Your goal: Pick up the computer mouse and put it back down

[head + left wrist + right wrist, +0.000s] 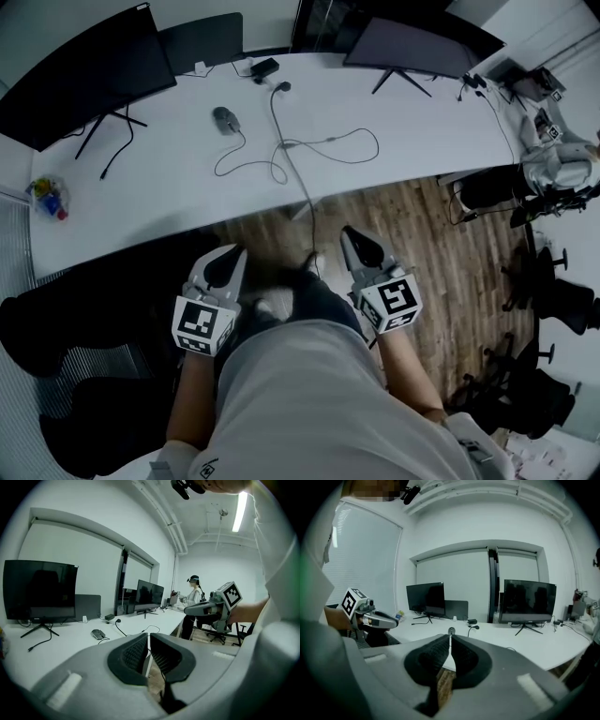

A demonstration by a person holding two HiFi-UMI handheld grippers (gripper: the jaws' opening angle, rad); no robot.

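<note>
No legible text, label or number anywhere

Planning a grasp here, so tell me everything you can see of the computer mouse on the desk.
The computer mouse is small, rounded and dark grey, plastic by its look. It lies flat on the white desk, to the right of the left monitor in the head view. A thin cable leaves its near end and loops over the desktop. Only desk and cable touch it.

White desk (169,178) — wooden floor (403,225)
</note>
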